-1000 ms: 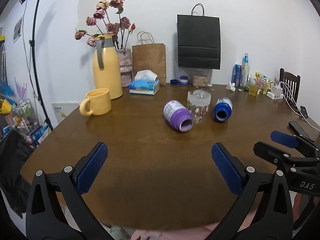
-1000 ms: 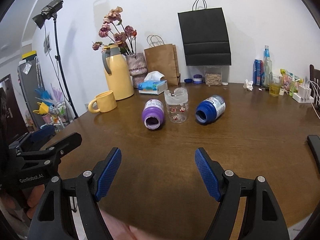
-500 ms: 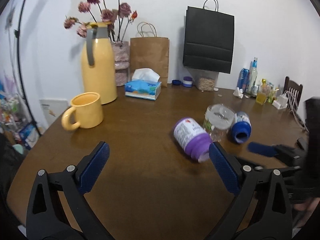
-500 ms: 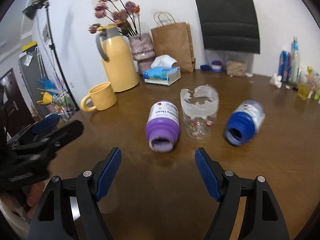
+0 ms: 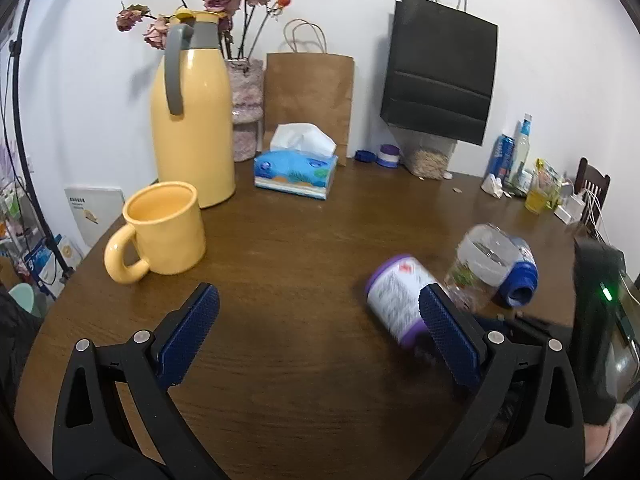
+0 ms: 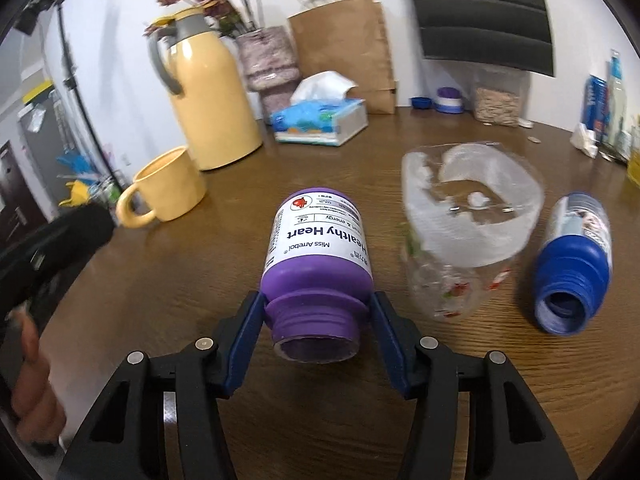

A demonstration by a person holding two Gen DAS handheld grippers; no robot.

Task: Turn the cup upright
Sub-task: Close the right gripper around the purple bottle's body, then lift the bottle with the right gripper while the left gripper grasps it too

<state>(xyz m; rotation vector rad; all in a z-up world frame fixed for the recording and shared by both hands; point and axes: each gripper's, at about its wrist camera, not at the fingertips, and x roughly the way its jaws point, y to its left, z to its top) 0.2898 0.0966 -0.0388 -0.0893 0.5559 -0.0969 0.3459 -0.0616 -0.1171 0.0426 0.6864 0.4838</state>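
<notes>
Purple bottle (image 6: 318, 258) lies on its side on the wooden table (image 6: 200, 280), its open mouth between the right gripper (image 6: 318, 334) fingers.

The blue fingers (image 6: 244, 340) stand on both sides of the bottle neck, closed in near it; I cannot tell if they touch it. The left gripper (image 5: 320, 332) hangs wide open over the table, holding nothing. A clear cup (image 6: 468, 232) stands upside down just right of the purple bottle, and a blue bottle (image 6: 572, 268) lies beside it. A yellow mug (image 5: 160, 234) stands upright at the left.

Purple cup (image 6: 318, 252), white label; blue bottle (image 6: 570, 268); yellow mug (image 5: 162, 232).
</notes>
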